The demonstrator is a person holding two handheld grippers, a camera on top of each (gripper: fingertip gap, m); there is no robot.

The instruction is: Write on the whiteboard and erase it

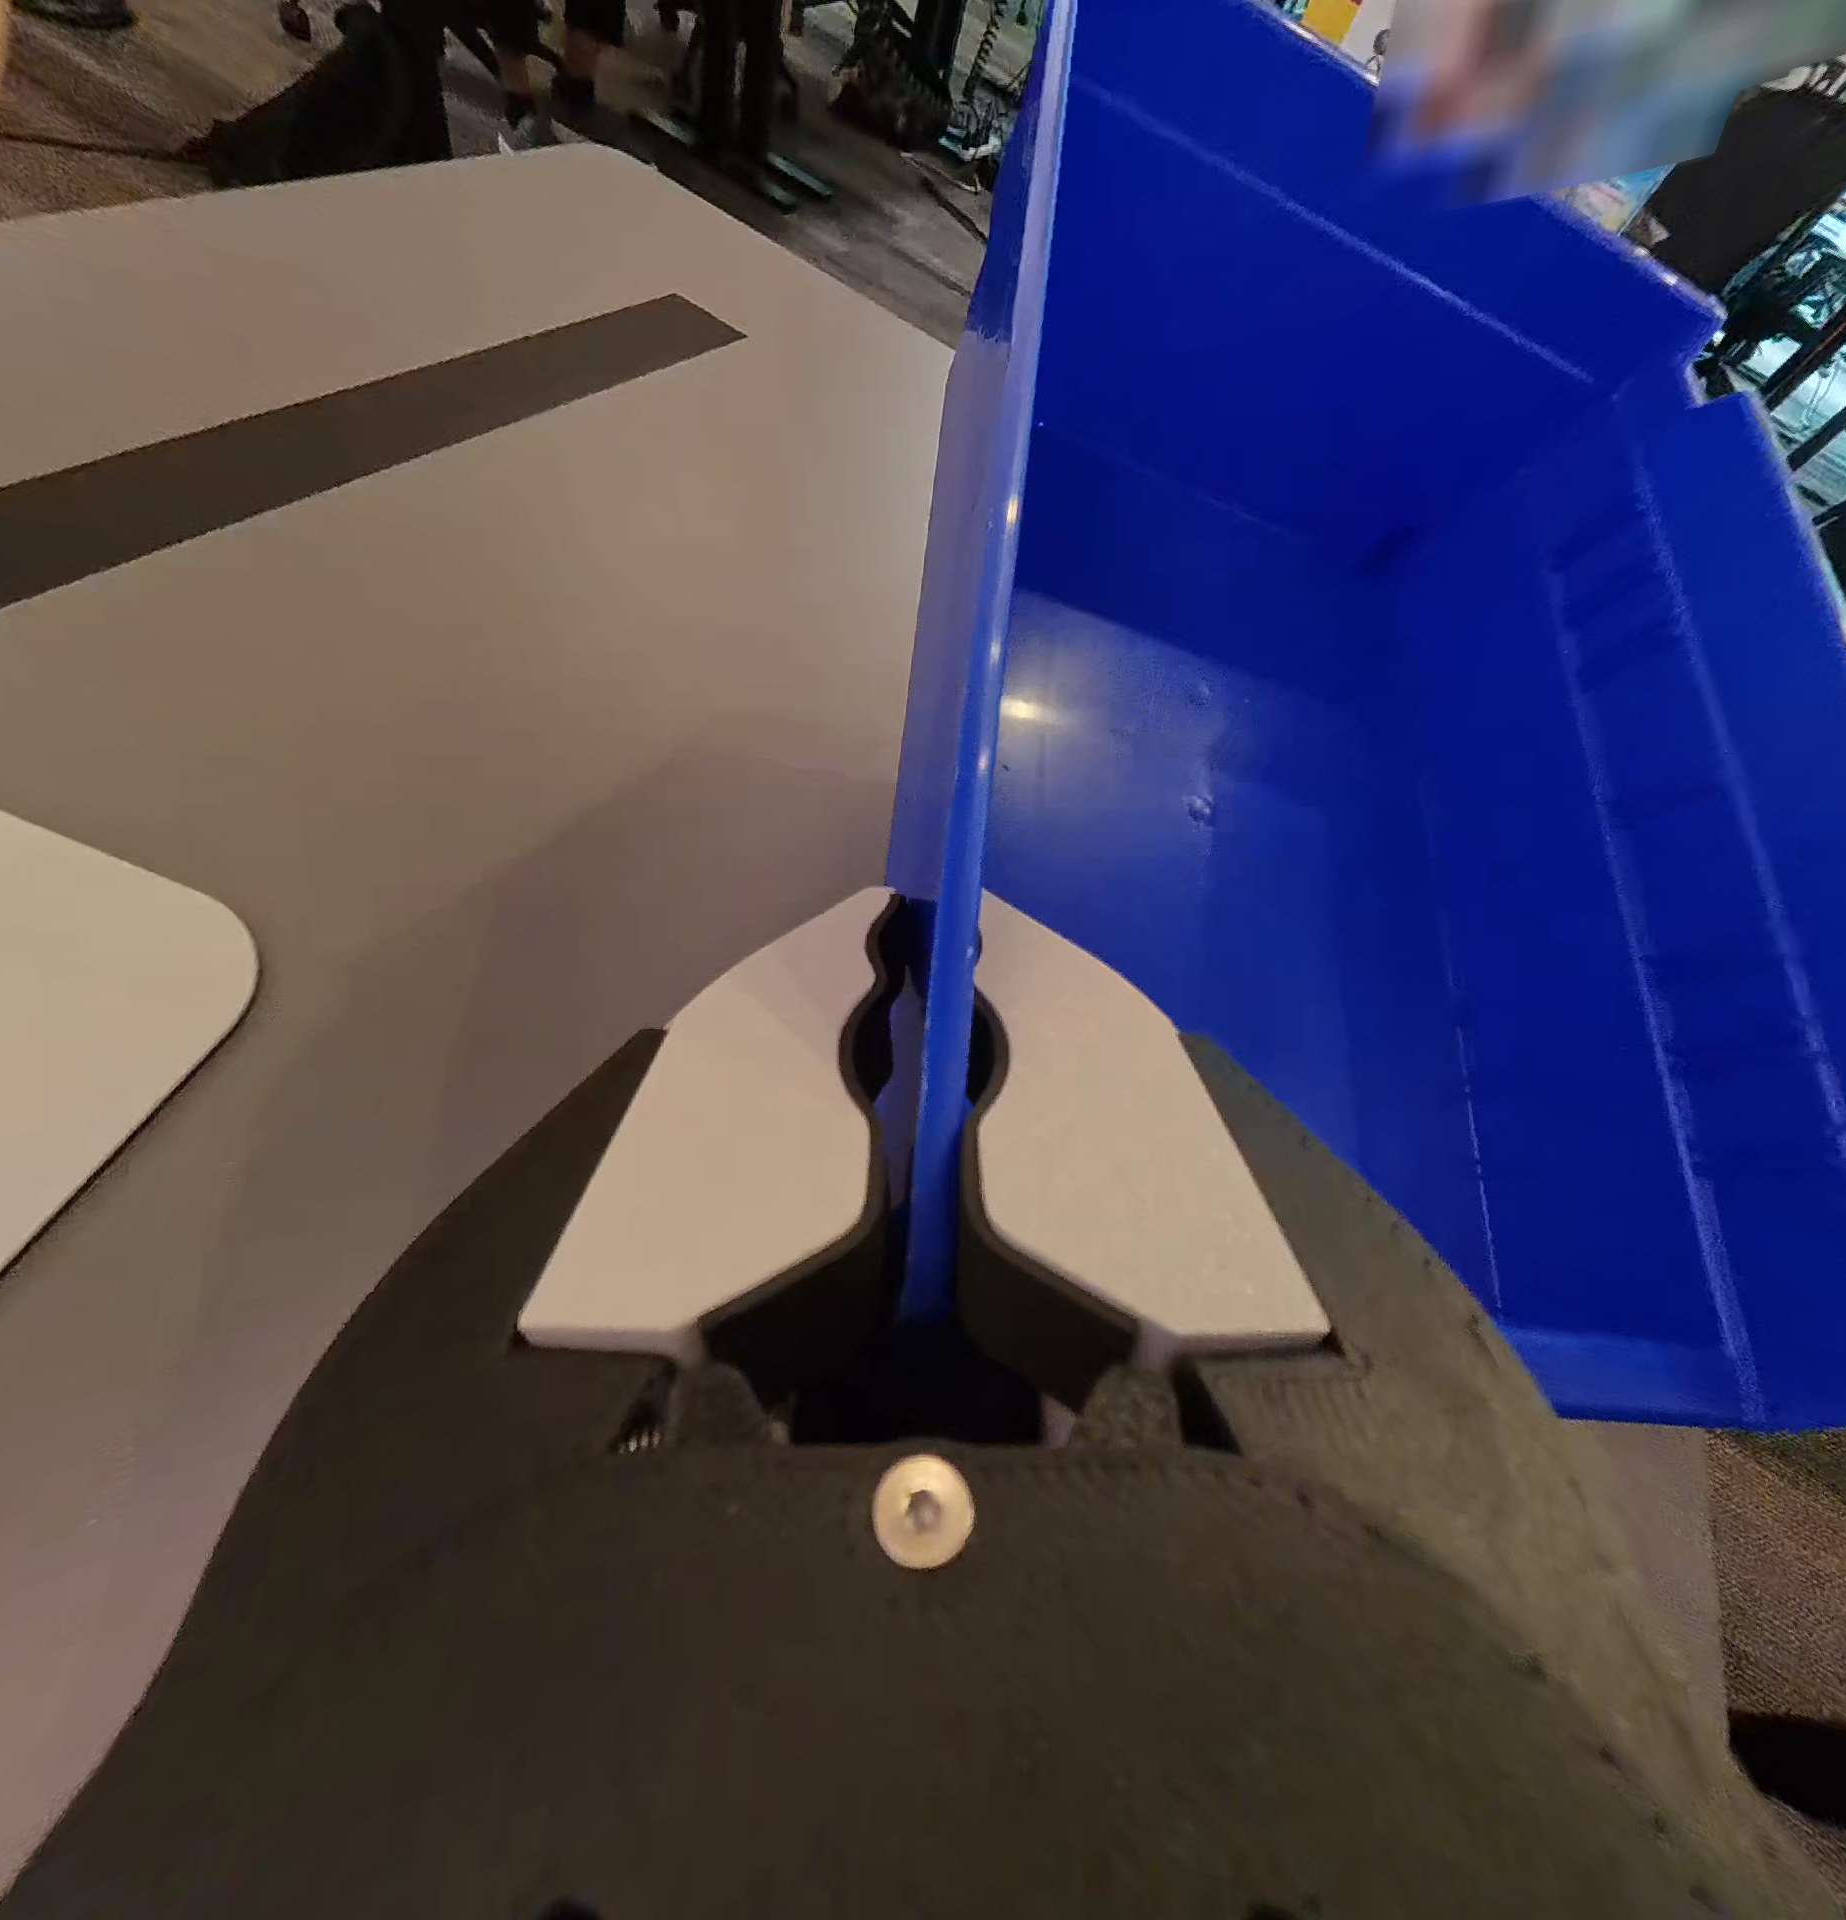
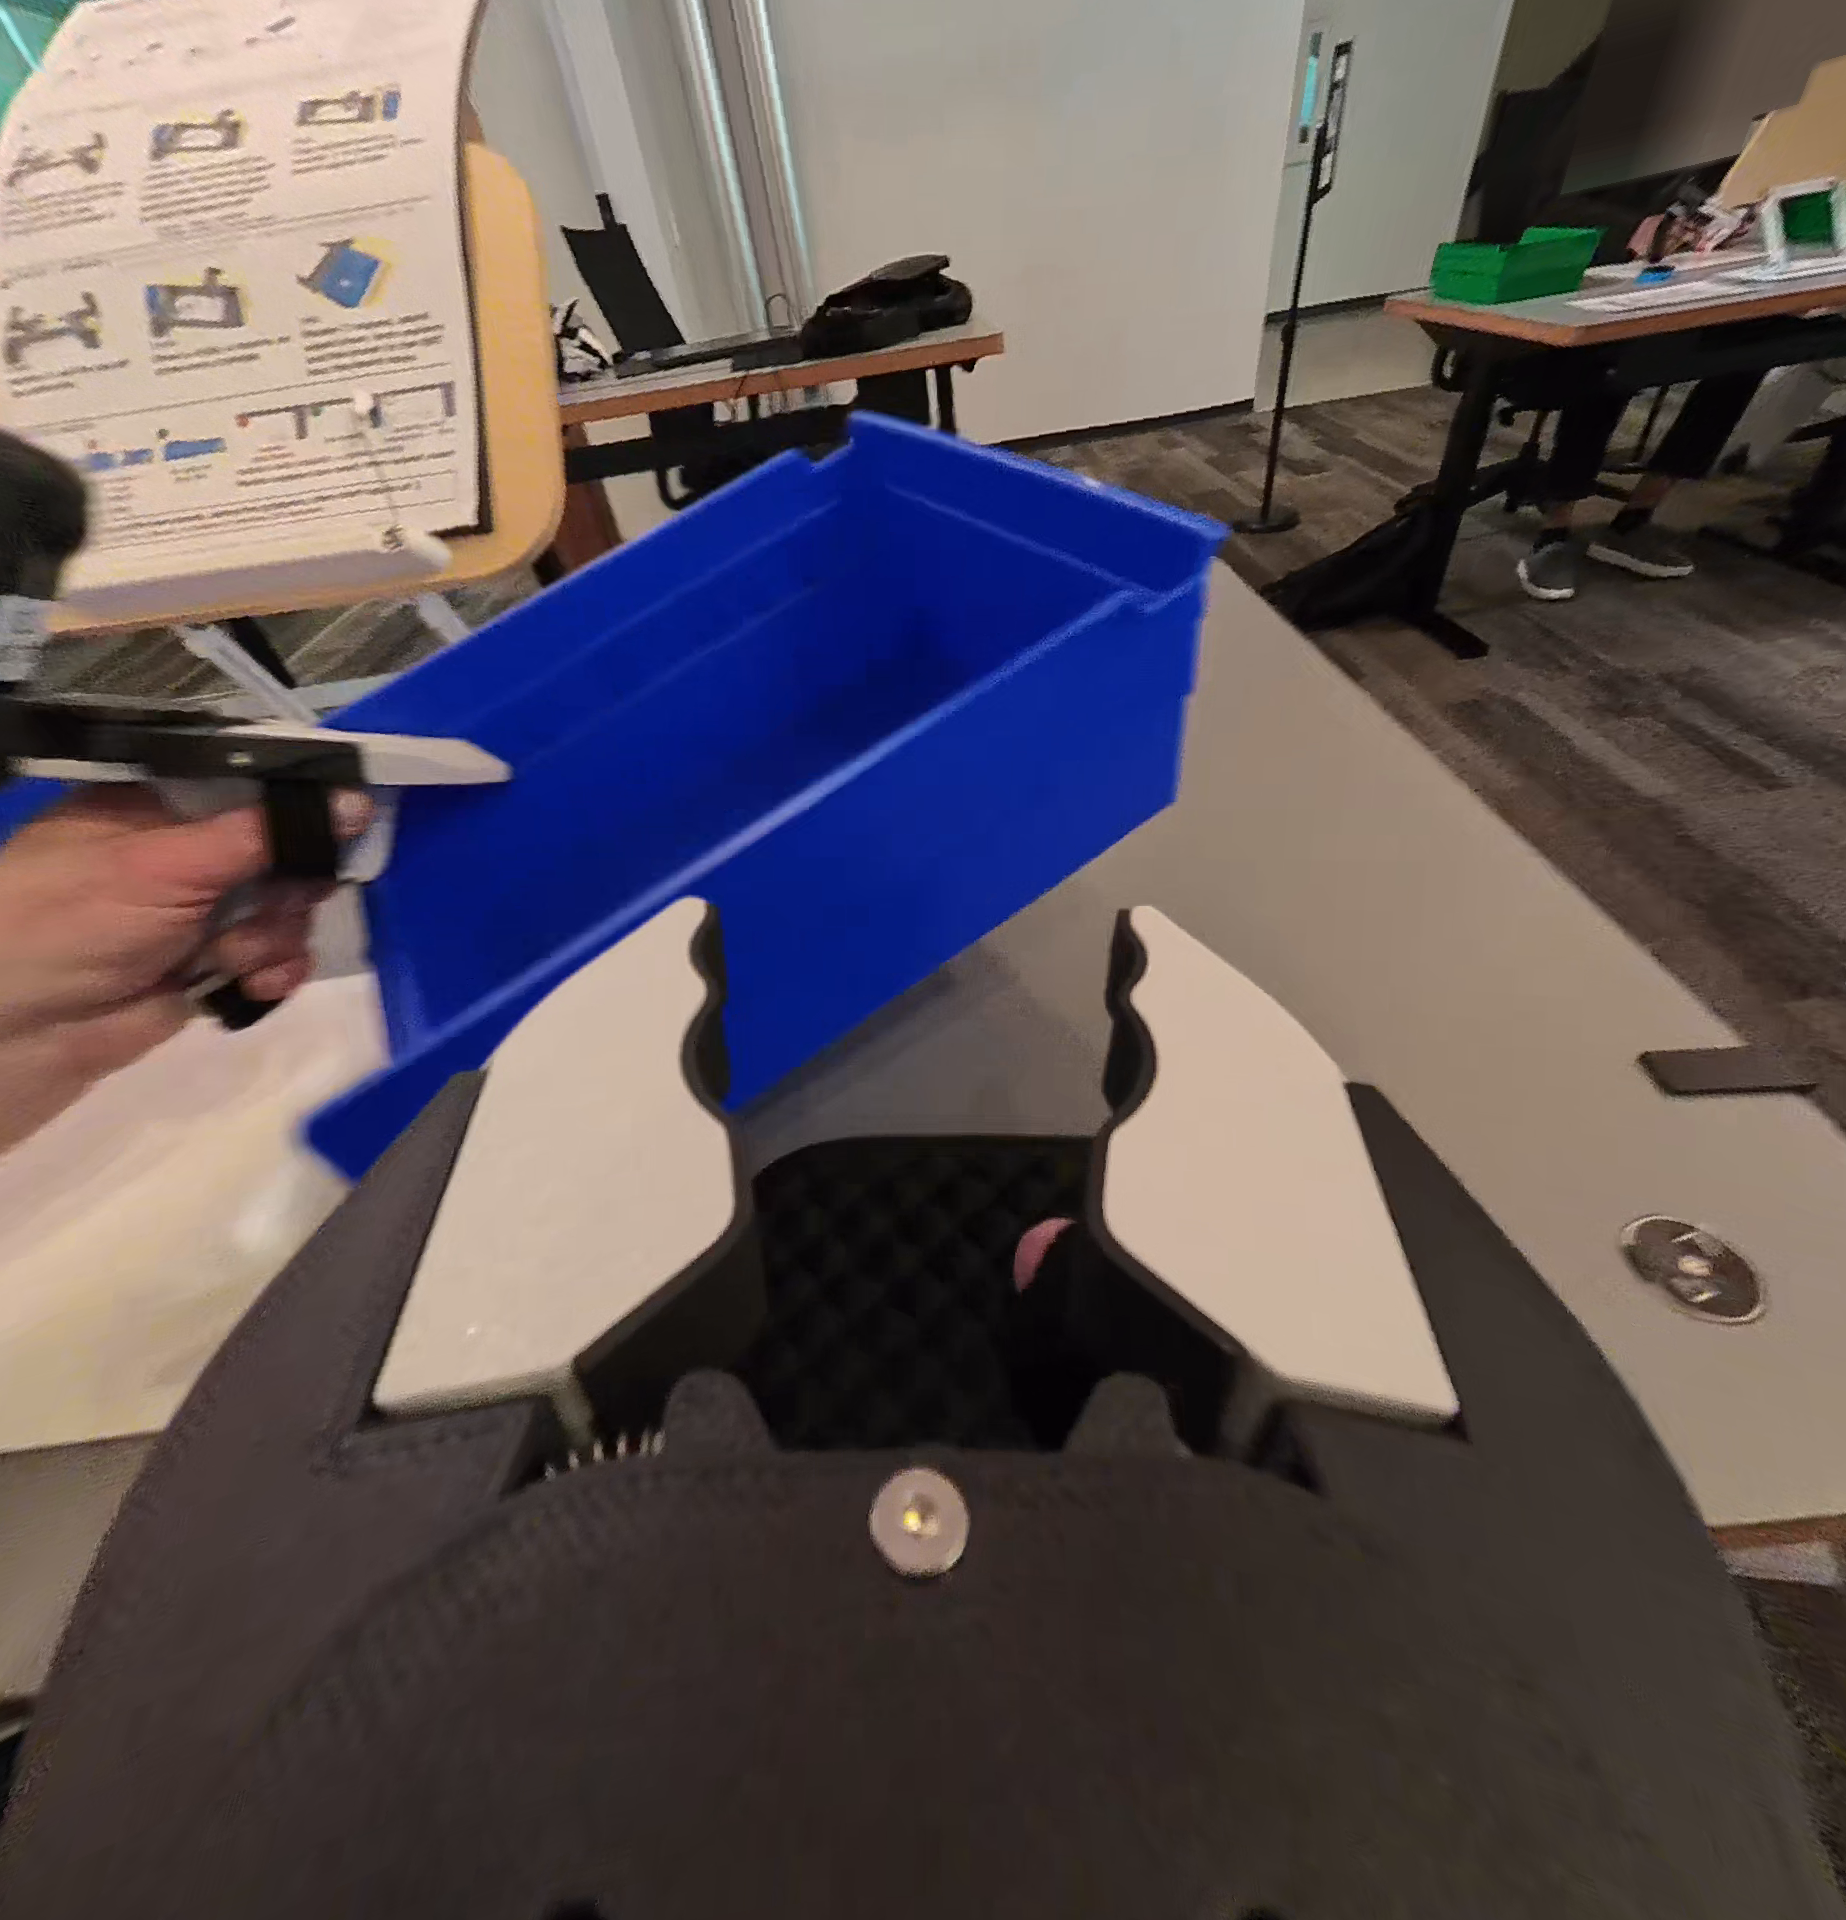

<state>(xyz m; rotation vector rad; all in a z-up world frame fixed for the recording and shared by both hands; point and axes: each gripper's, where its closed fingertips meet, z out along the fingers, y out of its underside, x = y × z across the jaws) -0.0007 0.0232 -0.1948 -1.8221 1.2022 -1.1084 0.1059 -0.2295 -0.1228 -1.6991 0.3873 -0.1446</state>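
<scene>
Pinching the blue bin [image 1: 1314, 727] by its side wall, the left gripper [image 1: 934, 925] lifts it tilted ahead of the spread, bare right gripper [image 2: 919, 925]

A blue bin [image 2: 794, 727] hangs tilted above the grey worktop [image 2: 1418, 935]. A black strip [image 1: 327, 436] crosses the worktop. Behind stand a poster [image 2: 233, 281], a green box [image 2: 1511, 265] and a bag [image 2: 888, 296] on far desks.

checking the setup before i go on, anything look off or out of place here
Yes: the blue bin is off the grey table, tilted, held by one side wall in the shut left hand-held gripper. It looks empty. The right hand-held gripper is open and holds nothing.
</scene>
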